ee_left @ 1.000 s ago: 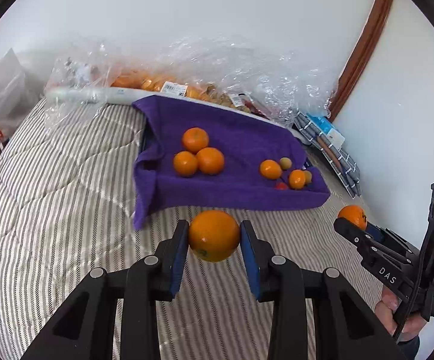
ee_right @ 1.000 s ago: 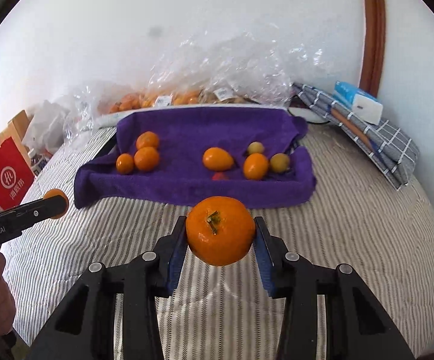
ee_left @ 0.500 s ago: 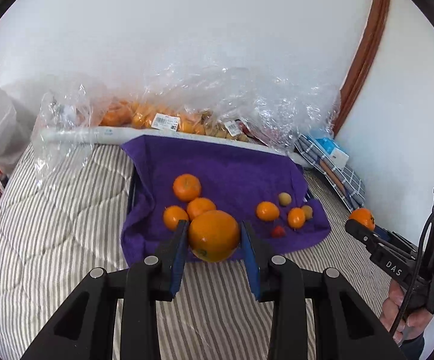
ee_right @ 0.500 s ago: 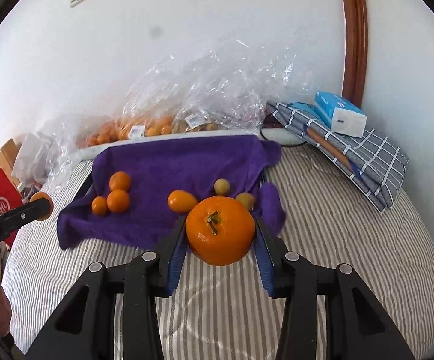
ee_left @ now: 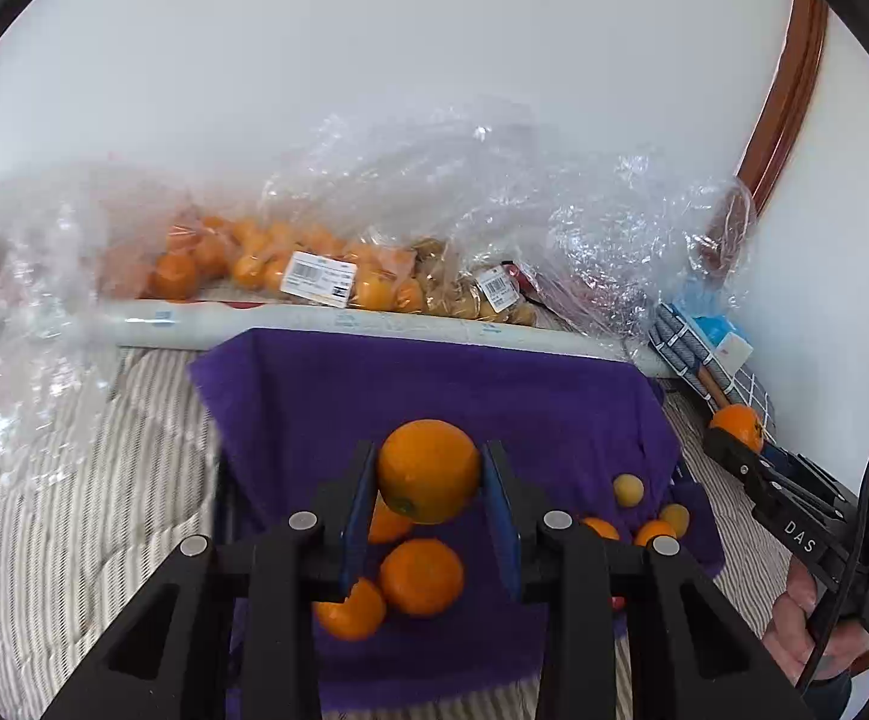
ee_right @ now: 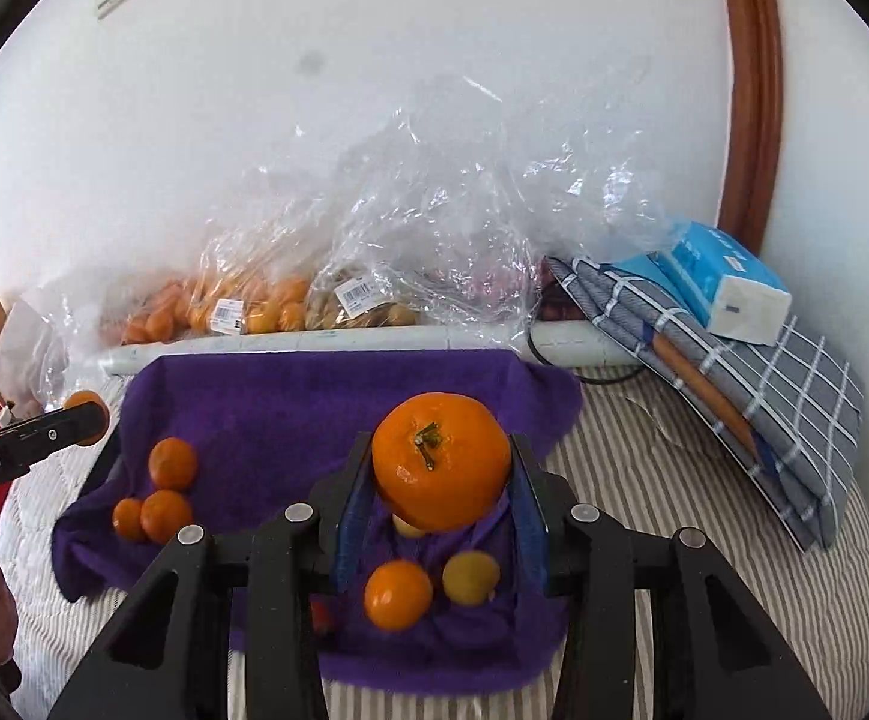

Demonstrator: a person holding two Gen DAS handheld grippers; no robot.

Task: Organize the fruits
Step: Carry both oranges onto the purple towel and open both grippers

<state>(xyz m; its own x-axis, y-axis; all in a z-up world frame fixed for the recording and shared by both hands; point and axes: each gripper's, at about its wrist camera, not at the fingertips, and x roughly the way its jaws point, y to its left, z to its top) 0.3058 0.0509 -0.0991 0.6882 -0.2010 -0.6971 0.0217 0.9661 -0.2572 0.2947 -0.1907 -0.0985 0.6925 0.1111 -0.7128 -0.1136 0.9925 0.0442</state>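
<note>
My left gripper [ee_left: 428,477] is shut on an orange [ee_left: 428,468] and holds it above the left part of the purple towel [ee_left: 434,384], over three oranges [ee_left: 421,576] lying there. My right gripper [ee_right: 440,474] is shut on an orange with a stem [ee_right: 440,468], above the towel's right part [ee_right: 290,402], over small orange and yellow fruits [ee_right: 398,594]. The three oranges also show in the right wrist view [ee_right: 161,501]. The right gripper shows in the left wrist view [ee_left: 734,426], and the left gripper in the right wrist view [ee_right: 83,411].
Clear plastic bags of oranges and other fruit [ee_left: 314,264] lie behind the towel along a white tube [ee_left: 344,324] by the wall. A folded checked cloth [ee_right: 734,360] with a blue tissue pack [ee_right: 722,282] is at the right. The bed has a striped cover [ee_left: 74,480].
Both grippers have moved forward with their oranges, from above the striped cover to above the purple towel. Both stay shut.
</note>
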